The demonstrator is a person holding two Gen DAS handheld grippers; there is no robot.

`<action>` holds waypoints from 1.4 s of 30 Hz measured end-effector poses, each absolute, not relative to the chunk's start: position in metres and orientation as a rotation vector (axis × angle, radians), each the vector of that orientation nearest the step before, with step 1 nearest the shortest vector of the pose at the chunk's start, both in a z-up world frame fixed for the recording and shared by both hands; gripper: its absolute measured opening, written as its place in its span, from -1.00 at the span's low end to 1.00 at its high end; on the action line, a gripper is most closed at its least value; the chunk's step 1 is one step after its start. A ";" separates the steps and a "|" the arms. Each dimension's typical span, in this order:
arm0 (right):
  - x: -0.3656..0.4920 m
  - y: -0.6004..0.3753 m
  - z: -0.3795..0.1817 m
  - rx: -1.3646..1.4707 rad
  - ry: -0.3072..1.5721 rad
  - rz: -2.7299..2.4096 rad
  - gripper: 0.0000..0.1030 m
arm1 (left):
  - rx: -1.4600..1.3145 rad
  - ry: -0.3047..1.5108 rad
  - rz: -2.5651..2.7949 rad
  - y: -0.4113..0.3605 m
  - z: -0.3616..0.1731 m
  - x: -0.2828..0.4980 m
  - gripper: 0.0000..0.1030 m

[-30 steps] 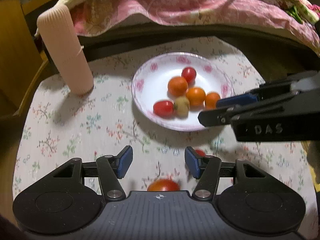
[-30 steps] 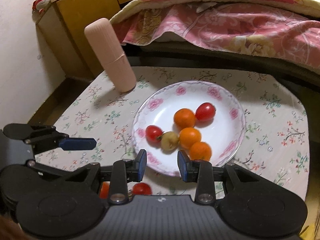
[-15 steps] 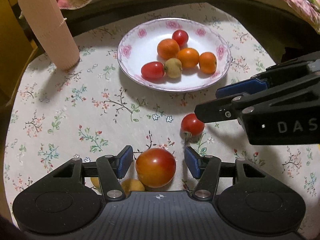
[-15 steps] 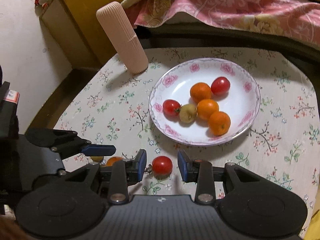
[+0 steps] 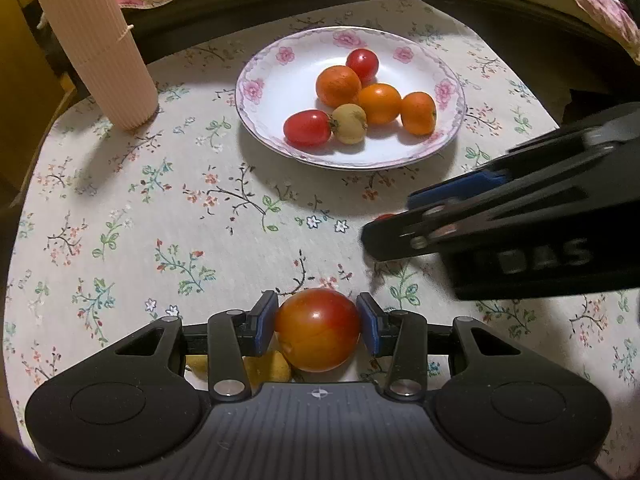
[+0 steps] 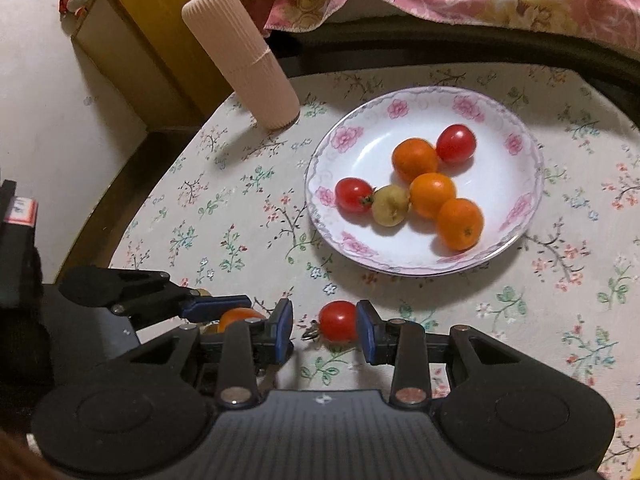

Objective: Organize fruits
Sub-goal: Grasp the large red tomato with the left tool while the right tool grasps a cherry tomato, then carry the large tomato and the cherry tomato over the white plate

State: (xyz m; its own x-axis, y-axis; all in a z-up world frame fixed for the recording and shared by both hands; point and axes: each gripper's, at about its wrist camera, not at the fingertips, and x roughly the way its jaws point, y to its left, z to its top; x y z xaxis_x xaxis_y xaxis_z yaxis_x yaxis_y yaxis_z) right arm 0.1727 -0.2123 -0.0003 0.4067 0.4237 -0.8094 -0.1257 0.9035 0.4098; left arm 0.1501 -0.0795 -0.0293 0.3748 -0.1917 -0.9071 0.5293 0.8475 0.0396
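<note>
Down on the floral tabletop [image 5: 120,208], the left gripper [image 5: 318,322] is closing its jaws, both pads touching a large orange-red tomato [image 5: 317,330] at six o'clock from the plate [image 5: 256,92]. Seen from the right gripper [image 6: 325,330], jaws are standing open around a cherry tomato [image 6: 338,321], its right side against one pad.

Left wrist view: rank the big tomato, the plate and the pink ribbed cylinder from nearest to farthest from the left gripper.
1. Big tomato, between the left gripper's pads, which have just been closing.
2. Plate, ahead, mid-table.
3. Pink ribbed cylinder, far left corner.
</note>
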 end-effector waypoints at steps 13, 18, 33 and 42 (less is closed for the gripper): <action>0.186 -0.199 -0.008 0.250 1.116 0.305 -0.10 | 0.338 1.110 -0.492 -0.078 -0.031 0.151 0.00; 0.187 -0.203 -0.015 0.254 1.159 0.281 -0.10 | 0.336 1.106 -0.495 -0.078 -0.031 0.151 0.00; 0.182 -0.200 -0.017 0.170 1.146 0.317 -0.36 | 0.332 1.080 -0.506 -0.083 -0.027 0.149 -0.02; 0.149 -0.240 -0.008 0.175 1.138 0.229 -0.36 | 0.362 1.050 -0.539 -0.097 -0.023 0.142 0.00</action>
